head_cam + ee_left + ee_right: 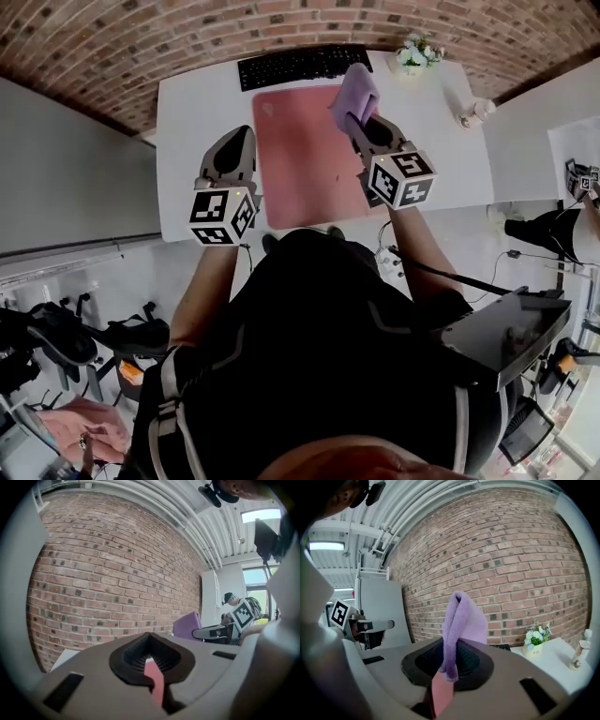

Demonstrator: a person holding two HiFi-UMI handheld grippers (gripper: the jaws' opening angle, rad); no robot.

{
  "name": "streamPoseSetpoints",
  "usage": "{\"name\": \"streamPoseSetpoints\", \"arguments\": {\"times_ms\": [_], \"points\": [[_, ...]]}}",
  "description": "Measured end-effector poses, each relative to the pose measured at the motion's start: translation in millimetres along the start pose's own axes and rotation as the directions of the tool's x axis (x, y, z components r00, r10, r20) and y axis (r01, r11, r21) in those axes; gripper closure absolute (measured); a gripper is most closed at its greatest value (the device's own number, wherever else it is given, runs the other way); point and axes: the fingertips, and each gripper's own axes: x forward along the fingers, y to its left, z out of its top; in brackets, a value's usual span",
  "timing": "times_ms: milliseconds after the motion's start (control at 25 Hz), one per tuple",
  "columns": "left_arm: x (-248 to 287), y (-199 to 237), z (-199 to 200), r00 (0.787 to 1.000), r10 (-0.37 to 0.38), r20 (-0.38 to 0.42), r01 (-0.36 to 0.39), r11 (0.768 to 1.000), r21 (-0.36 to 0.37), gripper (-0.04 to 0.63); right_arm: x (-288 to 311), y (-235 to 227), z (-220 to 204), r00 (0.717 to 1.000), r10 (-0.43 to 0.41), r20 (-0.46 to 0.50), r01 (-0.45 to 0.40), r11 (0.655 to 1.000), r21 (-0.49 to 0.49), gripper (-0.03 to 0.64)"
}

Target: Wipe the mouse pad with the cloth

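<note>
Purple cloth (354, 92) above pink mouse pad (295, 164)
right hand-held gripper (449, 665) clamps it over the pad's far-right corner; left hand-held gripper (151, 660) is clenched, empty.

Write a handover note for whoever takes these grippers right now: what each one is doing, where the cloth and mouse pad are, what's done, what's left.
Left gripper: shut, nothing in it, at the left edge of the pink mouse pad.
Right gripper: shut on the purple cloth, over the pad's far right corner, near the keyboard.
Done: the cloth is gripped and at the pad.
Left: wipe the cloth across the pad. I can't tell how much, if any, is already wiped.
</note>
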Motion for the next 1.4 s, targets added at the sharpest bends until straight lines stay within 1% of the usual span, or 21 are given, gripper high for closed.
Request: {"name": "streamPoseSetpoints", "arguments": {"times_ms": [160,280,400,560,640,760,960,1120,1400], "points": [[1,-13,5,0.999,0.034,0.013,-0.034,0.999,0.018,0.592,-11,-9,1,1.0,-0.003,0.018,0.004,1.0,-0.017,0.558],[1,-19,6,0.999,0.048,0.007,-0.048,0.999,0.025,0.592,-16,-10,2,1.0,0.0,0.027,0.001,1.0,-0.018,0.558],[-2,-21,17,0.998,0.062,0.018,-0.063,0.997,0.053,0.592,-18,-5,8,0.999,0.012,0.041,-0.011,0.999,-0.032,0.558],[-8,-26,26,0.996,0.073,0.041,-0.075,0.996,0.042,0.592,-22,-2,13,0.999,0.031,0.036,-0.03,0.999,-0.026,0.558],[-9,-28,28,0.996,0.081,0.039,-0.083,0.994,0.067,0.592,-23,-3,15,0.999,0.03,0.04,-0.029,0.999,-0.035,0.558],[-10,-32,30,0.996,0.075,0.039,-0.079,0.991,0.106,0.592,-24,-8,17,0.999,0.025,0.046,-0.024,1.0,-0.015,0.558],[-8,-27,35,0.995,0.089,0.043,-0.093,0.991,0.101,0.592,-20,-11,20,0.999,0.021,0.05,-0.019,0.999,-0.041,0.558],[-8,-18,39,0.994,0.102,0.038,-0.105,0.991,0.084,0.592,-14,-9,23,0.999,0.019,0.045,-0.016,0.998,-0.062,0.558],[-15,-22,43,0.994,0.104,0.034,-0.106,0.99,0.088,0.592,-18,-11,24,0.999,0.019,0.039,-0.016,0.998,-0.056,0.558]]}}
